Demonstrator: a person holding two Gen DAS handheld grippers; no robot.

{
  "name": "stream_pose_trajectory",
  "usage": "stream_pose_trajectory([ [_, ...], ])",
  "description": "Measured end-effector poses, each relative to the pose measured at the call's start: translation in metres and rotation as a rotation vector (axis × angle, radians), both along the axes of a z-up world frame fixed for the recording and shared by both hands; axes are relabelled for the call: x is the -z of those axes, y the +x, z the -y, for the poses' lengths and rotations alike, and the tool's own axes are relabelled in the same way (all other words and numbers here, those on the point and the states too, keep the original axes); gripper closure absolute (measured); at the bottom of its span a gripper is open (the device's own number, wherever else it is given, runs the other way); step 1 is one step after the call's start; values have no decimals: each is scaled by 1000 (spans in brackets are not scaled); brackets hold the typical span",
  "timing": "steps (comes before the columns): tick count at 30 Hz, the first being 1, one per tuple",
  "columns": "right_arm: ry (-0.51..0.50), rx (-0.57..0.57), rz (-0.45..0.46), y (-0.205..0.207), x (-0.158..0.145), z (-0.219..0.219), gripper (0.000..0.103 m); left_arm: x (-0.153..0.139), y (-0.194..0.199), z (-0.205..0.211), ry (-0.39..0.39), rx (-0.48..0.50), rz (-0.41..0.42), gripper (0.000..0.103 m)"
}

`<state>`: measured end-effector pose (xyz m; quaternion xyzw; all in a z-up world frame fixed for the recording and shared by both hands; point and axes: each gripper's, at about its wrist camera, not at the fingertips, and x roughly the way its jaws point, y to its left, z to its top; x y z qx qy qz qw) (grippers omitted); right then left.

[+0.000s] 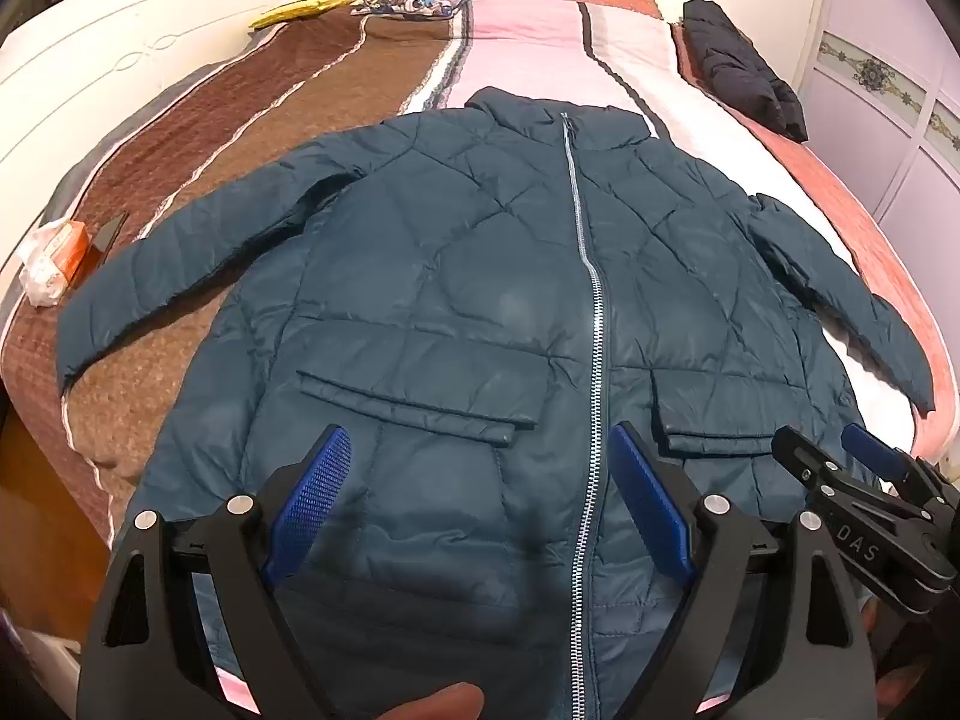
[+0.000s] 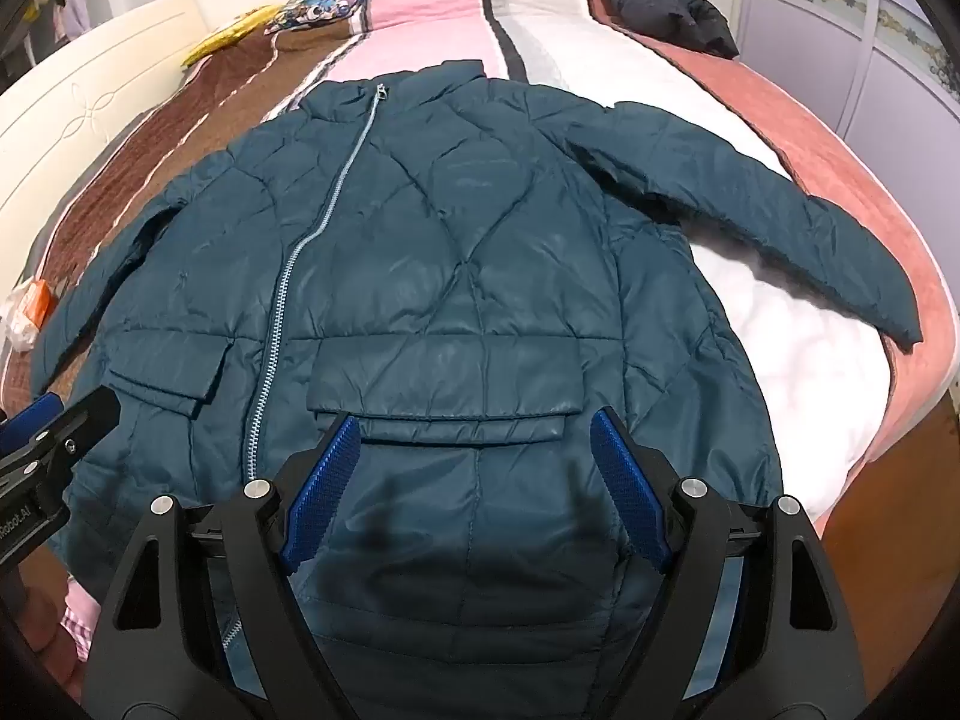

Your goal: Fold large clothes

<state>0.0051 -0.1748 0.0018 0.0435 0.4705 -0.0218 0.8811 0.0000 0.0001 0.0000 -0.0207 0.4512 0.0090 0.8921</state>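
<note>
Covering most of the bed, a striped bedspread carries the teal quilted jacket, which lies flat and zipped, collar toward the far end, hem at the near edge, both sleeves spread outward. A folded dark garment sits at the far right corner, well apart. Over the hem hover the left hand-held gripper and the right hand-held gripper, each with jaws spread wide and holding nothing. By my judgement no fold has begun. To start well, each gripper should take a sleeve near its cuff and lay it across the chest, keeping the puffy fabric smooth; pinching a single layer risks slipping, so bite deep into the padding before lifting.
</note>
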Motion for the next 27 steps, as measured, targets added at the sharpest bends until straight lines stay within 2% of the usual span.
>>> stream_pose_trajectory([
  [27,11,2,-13,2,4,2,24,4,-5,3,-3,0,-12,19],
])
